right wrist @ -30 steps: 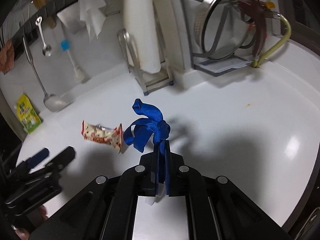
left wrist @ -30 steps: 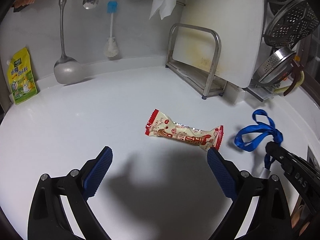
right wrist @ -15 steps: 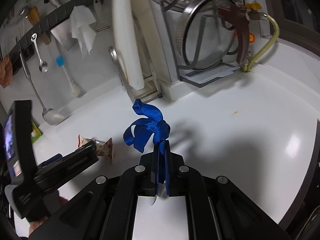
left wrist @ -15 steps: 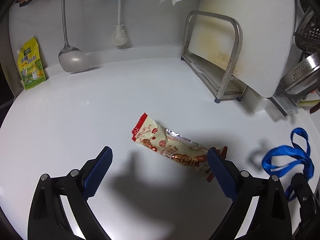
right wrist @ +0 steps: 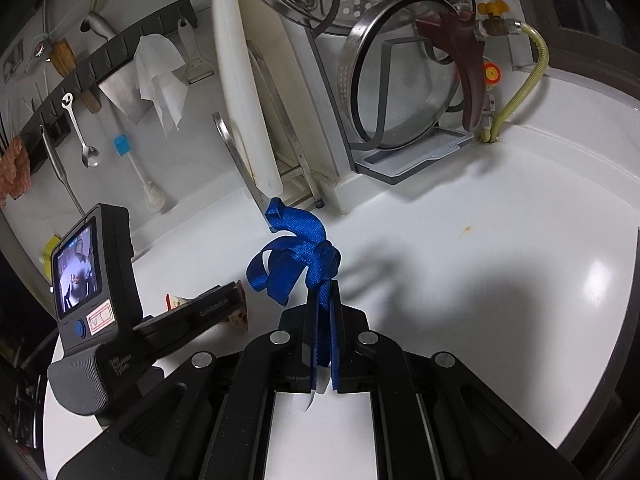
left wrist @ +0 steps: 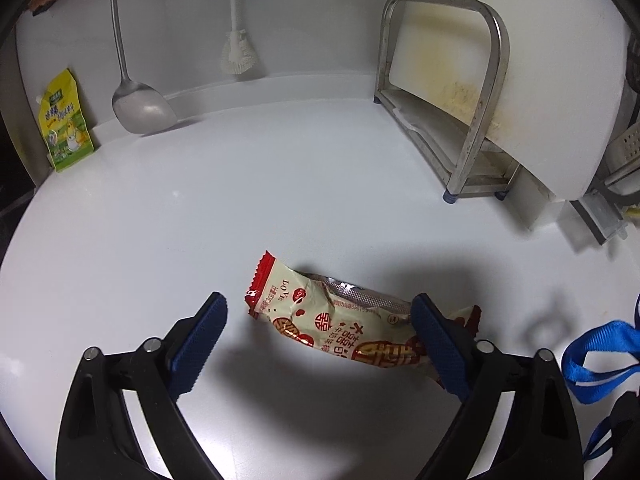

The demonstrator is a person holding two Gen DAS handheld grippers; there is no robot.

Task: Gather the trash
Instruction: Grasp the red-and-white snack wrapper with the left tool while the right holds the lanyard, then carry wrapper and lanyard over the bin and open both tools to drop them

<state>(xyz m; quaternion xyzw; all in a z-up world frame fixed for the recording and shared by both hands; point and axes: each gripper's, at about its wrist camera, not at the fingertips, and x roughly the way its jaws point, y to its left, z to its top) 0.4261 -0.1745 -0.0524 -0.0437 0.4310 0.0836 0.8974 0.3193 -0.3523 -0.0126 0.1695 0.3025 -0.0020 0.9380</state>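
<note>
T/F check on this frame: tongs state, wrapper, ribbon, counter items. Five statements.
1. The right tongs are shut on the blue ribbon. True.
2. The left tongs already clamp the wrapper. False: they are open and have just been closing; the wrapper lies on the counter partly between the pads, its far end passing behind the right-side pad.
3. The wrapper is green. False: cream with red ends.
4. A yellow-green pouch stands against the back wall. True.
5. The ladle lies flat mid-counter. False: it hangs along the wall, bowl down at the counter's back edge.
</note>
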